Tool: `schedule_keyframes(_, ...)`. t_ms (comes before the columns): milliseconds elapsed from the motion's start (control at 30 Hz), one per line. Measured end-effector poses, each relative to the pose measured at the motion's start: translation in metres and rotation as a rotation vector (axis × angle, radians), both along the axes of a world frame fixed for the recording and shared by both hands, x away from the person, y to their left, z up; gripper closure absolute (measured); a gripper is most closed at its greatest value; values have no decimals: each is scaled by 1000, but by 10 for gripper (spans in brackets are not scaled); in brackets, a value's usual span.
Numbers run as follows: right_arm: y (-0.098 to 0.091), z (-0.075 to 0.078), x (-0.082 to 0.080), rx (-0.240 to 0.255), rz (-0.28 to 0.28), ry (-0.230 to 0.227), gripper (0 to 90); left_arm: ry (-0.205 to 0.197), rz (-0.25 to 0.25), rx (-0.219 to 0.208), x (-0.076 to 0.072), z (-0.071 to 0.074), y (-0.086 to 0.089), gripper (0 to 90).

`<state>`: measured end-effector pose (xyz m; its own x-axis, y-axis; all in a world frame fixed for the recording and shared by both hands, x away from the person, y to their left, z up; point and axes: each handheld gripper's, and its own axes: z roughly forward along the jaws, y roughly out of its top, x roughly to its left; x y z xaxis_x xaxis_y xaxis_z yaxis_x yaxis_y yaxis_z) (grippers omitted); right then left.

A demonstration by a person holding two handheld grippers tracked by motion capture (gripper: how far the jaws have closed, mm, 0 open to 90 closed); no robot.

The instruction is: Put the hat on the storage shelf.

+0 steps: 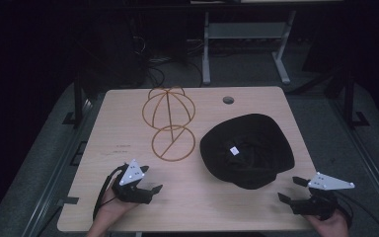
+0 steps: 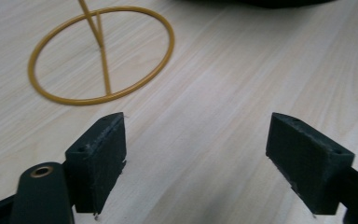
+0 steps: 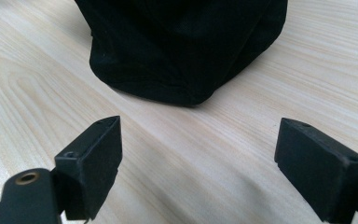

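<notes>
A black cap (image 1: pixel 249 148) lies upside down on the right half of the wooden table (image 1: pixel 118 118), a small white label showing inside it. Left of it stands a gold wire hat stand (image 1: pixel 170 123), its dome of hoops above a round base ring (image 2: pixel 100 53). My left gripper (image 1: pixel 148 183) rests near the front left, open, with bare wood between its jaws and the base ring just ahead (image 2: pixel 196 163). At the front right my right gripper (image 1: pixel 290 188) is open too, pointing at the cap's near edge (image 3: pixel 182 51) with a gap of table between (image 3: pixel 198 170).
A round cable hole (image 1: pixel 228 100) sits near the table's far edge. Beyond the table are a grey metal frame (image 1: pixel 244 47) and cables on a dark floor. Open wood lies between the two grippers along the front edge.
</notes>
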<state>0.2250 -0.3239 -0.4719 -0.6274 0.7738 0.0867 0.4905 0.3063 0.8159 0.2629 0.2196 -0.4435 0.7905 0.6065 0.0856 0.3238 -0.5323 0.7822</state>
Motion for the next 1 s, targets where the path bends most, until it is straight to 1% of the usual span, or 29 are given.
schedule_keyframes(67, 0, 0, 0, 3, -1, 2, 145, 0, -2, 0, 0, 0, -1, 202)
schedule_keyframes(100, 0, -1, 0, 4, -1, 0, 145, 3, -10, 9, 0, 1, -2, 205)
schedule_keyframes(133, -1, -2, 0, 8, -3, 6, 145, 5, -9, -8, -1, 1, -3, 215)
schedule_keyframes(167, -1, -2, 0, 13, 0, 15, 145, 4, -15, -11, -1, 2, -4, 219)
schedule_keyframes(200, -1, -3, 1, 12, 5, 25, 145, 4, -32, -14, -2, 3, -8, 223)
schedule_keyframes(233, -1, -3, 1, 12, 5, 25, 145, 4, -32, -14, -2, 3, -8, 223)
schedule_keyframes(267, -2, -2, 0, 21, 4, 25, 144, -4, -49, -6, -4, 5, -12, 223)
schedule_keyframes(300, -2, -2, 0, 21, 4, 25, 144, -4, -49, -6, -4, 5, -12, 223)
schedule_keyframes(333, -3, 0, -1, 38, 0, 14, 144, -6, -56, -16, -7, 6, -15, 224)
schedule_keyframes(400, -3, 1, -1, 51, -3, 14, 144, -3, -64, -16, -7, 7, -17, 224)
schedule_keyframes(433, -3, 1, -1, 51, -3, 14, 144, -4, -67, -22, -8, 7, -19, 224)
schedule_keyframes(467, -3, 1, -1, 50, -3, 15, 144, -3, -77, -13, -8, 7, -20, 224)
schedule_keyframes(567, -3, 0, -1, 47, 5, 18, 144, -5, -92, -24, -8, 11, -27, 224)
schedule_keyframes(633, -3, 0, -1, 53, 7, 19, 144, -6, -110, -40, -8, 15, -33, 232)
schedule_keyframes(667, -4, 0, -1, 56, 7, 17, 144, 0, -132, -48, -8, 21, -40, 233)
schedule_keyframes(700, -4, 0, -1, 56, 7, 17, 144, 0, -132, -48, -8, 21, -40, 233)
schedule_keyframes(767, -5, 0, -1, 69, 11, 18, 144, 6, -158, -57, -7, 27, -51, 234)
schedule_keyframes(800, -5, 0, -1, 69, 14, 19, 144, 3, -170, -48, -6, 30, -55, 234)
schedule_keyframes(867, -5, 0, -2, 68, 14, 24, 144, -10, -193, -56, -6, 37, -68, 234)
schedule_keyframes(900, -5, 1, -3, 72, 15, 20, 144, -13, -204, -56, -6, 40, -73, 234)
schedule_keyframes(933, -5, 1, -3, 74, 18, 17, 144, -25, -220, -53, -6, 45, -81, 234)
schedule_keyframes(967, -5, 2, -4, 75, 19, 10, 144, -29, -231, -50, -6, 47, -86, 234)
schedule_keyframes(1000, -5, 3, -4, 80, 20, 10, 144, -31, -250, -36, -5, 51, -95, 234)
